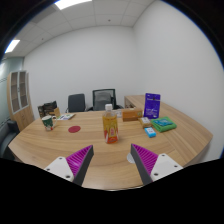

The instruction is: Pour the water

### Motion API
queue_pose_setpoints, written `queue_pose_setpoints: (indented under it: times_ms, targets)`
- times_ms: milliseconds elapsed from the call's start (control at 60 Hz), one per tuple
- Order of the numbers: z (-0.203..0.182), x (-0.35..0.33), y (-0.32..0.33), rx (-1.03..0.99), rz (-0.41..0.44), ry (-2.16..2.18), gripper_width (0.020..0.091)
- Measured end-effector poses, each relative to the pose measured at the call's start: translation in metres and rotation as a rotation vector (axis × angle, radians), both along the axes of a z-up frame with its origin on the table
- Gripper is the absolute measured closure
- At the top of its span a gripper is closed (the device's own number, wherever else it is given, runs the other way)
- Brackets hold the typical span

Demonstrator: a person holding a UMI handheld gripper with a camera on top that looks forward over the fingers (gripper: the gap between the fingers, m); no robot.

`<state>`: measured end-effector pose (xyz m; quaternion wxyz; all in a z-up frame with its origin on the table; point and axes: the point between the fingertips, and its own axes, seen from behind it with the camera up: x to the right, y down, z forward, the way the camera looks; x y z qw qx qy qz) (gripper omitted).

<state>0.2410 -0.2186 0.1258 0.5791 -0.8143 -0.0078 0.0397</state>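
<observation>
Orange liquid is showing inside the bottle (110, 124), which is standing upright on the wooden counter (60, 148), its long axis vertical. It is sitting dead ahead of the claw (112, 162), beyond the fingertips and roughly centred on the gap between them. The claw's pads (76, 160) are standing well apart, gripping nothing. By my reading, the claw needs to travel straight forward so the bottle comes between the fingers. A purple box (152, 102) is standing farther off.

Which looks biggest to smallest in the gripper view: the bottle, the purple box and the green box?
Bottle; purple box; green box. The bottle stands nearer the open gripper, so its lead over the purple box is unsure.
</observation>
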Motion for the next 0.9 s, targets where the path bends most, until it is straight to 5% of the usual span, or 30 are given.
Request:
queue_pose_setpoints:
  times_ms: [217, 417, 450, 483, 817, 900]
  targets:
    - [-0.033, -0.018, 0.162, 0.051, 0.021, 0.031, 0.0275]
    - [-0.053, -0.028, 0.244, 0.075, 0.049, -0.035, 0.0273]
    - [-0.054, -0.032, 0.251, 0.08, 0.061, -0.053, 0.0322]
    - [-0.058, -0.031, 0.256, 0.073, 0.058, -0.076, 0.0506]
    - [-0.058, -0.036, 0.268, 0.003, -0.052, -0.084, 0.0658]
    - [-0.029, -0.059, 0.271, -0.001, -0.062, -0.114, 0.0658]
